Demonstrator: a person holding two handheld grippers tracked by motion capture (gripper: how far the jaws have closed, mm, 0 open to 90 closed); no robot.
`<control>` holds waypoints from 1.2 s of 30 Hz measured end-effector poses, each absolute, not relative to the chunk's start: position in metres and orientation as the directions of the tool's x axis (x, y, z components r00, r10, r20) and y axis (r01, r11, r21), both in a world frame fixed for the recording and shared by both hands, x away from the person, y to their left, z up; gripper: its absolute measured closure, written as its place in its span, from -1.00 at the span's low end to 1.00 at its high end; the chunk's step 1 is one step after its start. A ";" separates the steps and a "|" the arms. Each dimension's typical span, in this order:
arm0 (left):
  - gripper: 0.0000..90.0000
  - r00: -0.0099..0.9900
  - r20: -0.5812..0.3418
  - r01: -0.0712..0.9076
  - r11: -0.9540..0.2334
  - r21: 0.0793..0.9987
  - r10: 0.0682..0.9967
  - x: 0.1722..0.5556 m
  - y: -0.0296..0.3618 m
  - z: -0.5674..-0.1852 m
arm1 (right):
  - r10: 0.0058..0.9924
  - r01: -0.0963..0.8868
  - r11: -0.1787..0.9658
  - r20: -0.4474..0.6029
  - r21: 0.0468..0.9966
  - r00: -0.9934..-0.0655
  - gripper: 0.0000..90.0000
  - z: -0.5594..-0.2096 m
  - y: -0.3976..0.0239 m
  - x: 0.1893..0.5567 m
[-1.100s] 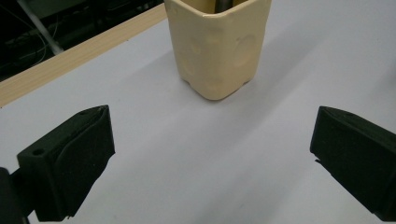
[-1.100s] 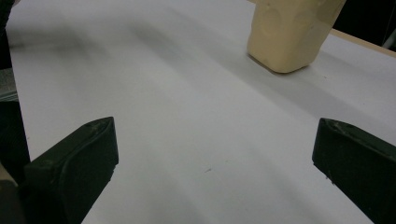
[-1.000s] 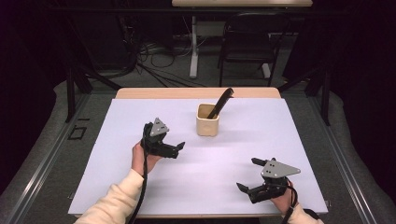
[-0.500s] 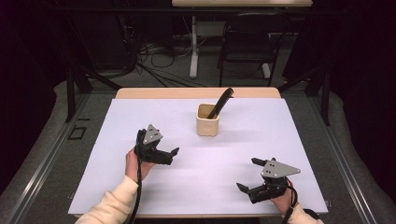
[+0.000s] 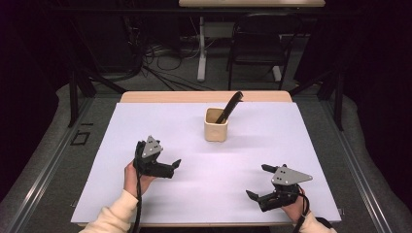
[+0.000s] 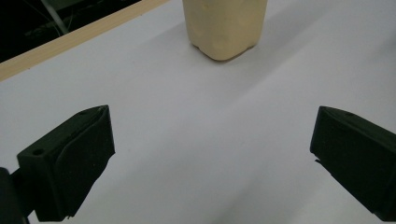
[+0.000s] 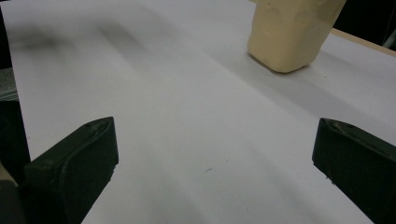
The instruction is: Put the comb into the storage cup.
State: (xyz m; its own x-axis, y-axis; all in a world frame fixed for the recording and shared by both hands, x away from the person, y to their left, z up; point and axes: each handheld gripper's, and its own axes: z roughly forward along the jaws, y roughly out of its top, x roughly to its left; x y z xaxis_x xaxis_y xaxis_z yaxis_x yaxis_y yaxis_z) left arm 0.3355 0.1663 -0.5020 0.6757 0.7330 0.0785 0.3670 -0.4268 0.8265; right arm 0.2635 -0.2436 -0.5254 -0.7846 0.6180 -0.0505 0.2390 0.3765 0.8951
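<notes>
A cream square cup [image 5: 216, 125] stands on the white tabletop [image 5: 272, 141], towards the back at the middle. A black tool [image 5: 230, 106] leans out of it to the right. My left gripper [image 5: 174, 166] is held low at the near left, open, pointing right with nothing between its fingers. My right gripper [image 5: 257, 180] rests at the near right, open and empty, pointing left. The left gripper view has the cup [image 6: 224, 25] ahead, beyond the wide-apart jaws of the left gripper [image 6: 210, 158]. From the right gripper [image 7: 212, 172], the cup [image 7: 292, 32] sits ahead to the right.
A wooden strip [image 5: 204, 96] runs along the table's far edge. Behind the table are a black chair [image 5: 256, 46], a table leg [image 5: 201, 48] and loose cables [image 5: 160, 60] on the floor. Metal rails [image 5: 48, 160] flank the table.
My left gripper has drawn back toward the near edge and a little to the left. The right gripper, the cup and the tool have stayed put.
</notes>
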 end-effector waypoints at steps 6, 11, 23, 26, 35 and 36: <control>-1.00 0.670 0.082 0.365 -0.423 0.829 0.738 0.327 0.173 -0.503 | 0.618 0.239 0.377 -0.050 0.895 -0.785 -1.00 -0.525 -0.244 0.264; -1.00 0.662 0.083 0.362 -0.416 0.834 0.745 0.320 0.178 -0.505 | 0.618 0.241 0.377 -0.049 0.894 -0.785 -1.00 -0.526 -0.243 0.264; -1.00 0.647 0.101 0.354 -0.416 0.838 0.756 0.305 0.189 -0.514 | 0.619 0.242 0.376 -0.048 0.895 -0.784 -1.00 -0.526 -0.243 0.264; -1.00 0.644 0.106 0.350 -0.415 0.840 0.758 0.301 0.191 -0.515 | 0.618 0.242 0.377 -0.048 0.894 -0.785 -1.00 -0.526 -0.244 0.264; -1.00 0.637 0.107 0.350 -0.410 0.842 0.763 0.289 0.197 -0.519 | 0.618 0.241 0.377 -0.048 0.894 -0.785 -1.00 -0.526 -0.243 0.264; -1.00 0.634 0.107 0.348 -0.407 0.845 0.765 0.288 0.197 -0.519 | 0.618 0.242 0.376 -0.048 0.894 -0.784 -1.00 -0.526 -0.243 0.264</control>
State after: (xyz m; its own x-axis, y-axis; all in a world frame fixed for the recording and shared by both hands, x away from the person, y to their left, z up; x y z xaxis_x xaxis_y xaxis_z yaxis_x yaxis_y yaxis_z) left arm 0.2882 0.1972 -0.5191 0.6345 0.7655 0.1074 0.3475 -0.4066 0.8449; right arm 0.2638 -0.2434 -0.5256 -0.7844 0.6185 -0.0476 0.2423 0.3762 0.8943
